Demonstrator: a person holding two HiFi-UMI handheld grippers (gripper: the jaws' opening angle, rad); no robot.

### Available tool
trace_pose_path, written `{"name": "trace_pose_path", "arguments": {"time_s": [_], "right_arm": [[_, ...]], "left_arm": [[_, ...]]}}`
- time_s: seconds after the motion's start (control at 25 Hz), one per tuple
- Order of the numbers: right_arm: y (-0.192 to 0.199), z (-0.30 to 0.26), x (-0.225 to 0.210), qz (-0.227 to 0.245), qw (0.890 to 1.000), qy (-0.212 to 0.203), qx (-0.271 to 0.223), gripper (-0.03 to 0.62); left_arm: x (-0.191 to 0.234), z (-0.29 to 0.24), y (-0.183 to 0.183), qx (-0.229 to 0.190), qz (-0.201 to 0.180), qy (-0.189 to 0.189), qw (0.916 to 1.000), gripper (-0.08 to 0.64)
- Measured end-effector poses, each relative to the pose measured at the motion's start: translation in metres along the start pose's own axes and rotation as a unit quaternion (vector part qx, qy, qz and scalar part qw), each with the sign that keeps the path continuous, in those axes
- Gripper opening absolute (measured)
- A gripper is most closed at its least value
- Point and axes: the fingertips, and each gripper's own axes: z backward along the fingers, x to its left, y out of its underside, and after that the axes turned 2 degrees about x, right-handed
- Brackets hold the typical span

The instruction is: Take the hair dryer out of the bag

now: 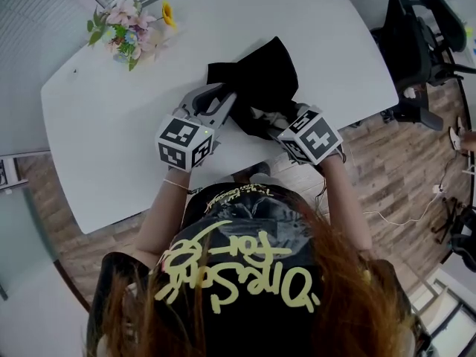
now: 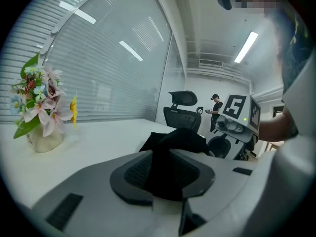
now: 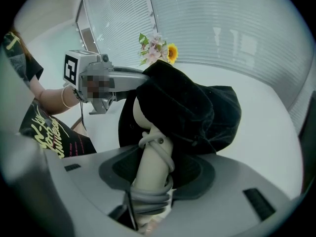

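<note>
The left gripper (image 1: 227, 101) reaches nearly level across the white bench (image 1: 111, 125). Its fingers (image 2: 133, 174) are clenched on a fold of the black velvet bag (image 1: 260, 80), and in the left gripper view (image 2: 165, 163) the dark cloth fills the whole gap between the ribbed pads. Just beyond those fingertips the rest of the bag (image 2: 180, 137) rises in a soft heap on the bench (image 2: 98, 137).

The right gripper (image 1: 274, 119) comes at the bag from the opposite side, pointing steeply down. Its own view (image 3: 153, 168) shows the fingers (image 3: 197, 174) grasping the cream handle of the hair dryer (image 3: 153, 157), one pad on each side of it. A grey cord (image 3: 148, 194) is coiled round the handle where it sits between the fingers, and one loop lies higher up. Past the fingertips the upper part of the dryer runs into the mouth of the bag (image 3: 192, 107), so its head is still covered by the cloth and only the handle is out.

The two sets of fingers stand close together, facing each other across the bag's near edge, with the left gripper's marker cube showing beyond the right fingertips.

Well beyond the left fingers and off to their left, a small pot of artificial flowers (image 1: 134, 28) stands near the bench's far corner. A black office chair (image 2: 182, 110) stands past the far edge, and beside it a person in the background (image 2: 216, 110).
</note>
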Motion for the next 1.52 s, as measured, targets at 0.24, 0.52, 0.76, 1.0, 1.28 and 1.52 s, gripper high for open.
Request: {"name": "trace_pose_path", "arguments": {"time_s": [0.24, 0.52, 0.76, 1.0, 1.28, 1.52], "right_arm": [[0.002, 0.008, 0.005, 0.01, 1.0, -0.02, -0.01, 0.193], [0.009, 0.015, 0.011, 0.028, 0.999, -0.037, -0.015, 0.192], [0.013, 0.018, 0.018, 0.037, 0.997, -0.061, -0.023, 0.193], [0.022, 0.023, 0.021, 0.057, 0.995, -0.074, -0.025, 0.193], [0.031, 0.026, 0.031, 0.095, 0.99, -0.097, -0.025, 0.193], [0.039, 0.029, 0.044, 0.131, 0.985, -0.115, -0.017, 0.193]], "left_arm": [[-0.001, 0.003, -0.006, 0.003, -0.004, -0.027, 0.9996, 0.107], [-0.006, 0.005, -0.002, 0.012, -0.021, -0.058, 0.998, 0.091], [-0.013, 0.001, 0.0, 0.013, -0.023, -0.076, 0.9968, 0.058], [-0.021, -0.003, 0.004, 0.019, -0.024, -0.086, 0.9958, 0.039], [-0.022, 0.0, 0.009, 0.019, -0.021, -0.11, 0.9935, 0.032], [-0.019, 0.001, 0.019, 0.025, -0.012, -0.129, 0.9912, 0.029]]}}
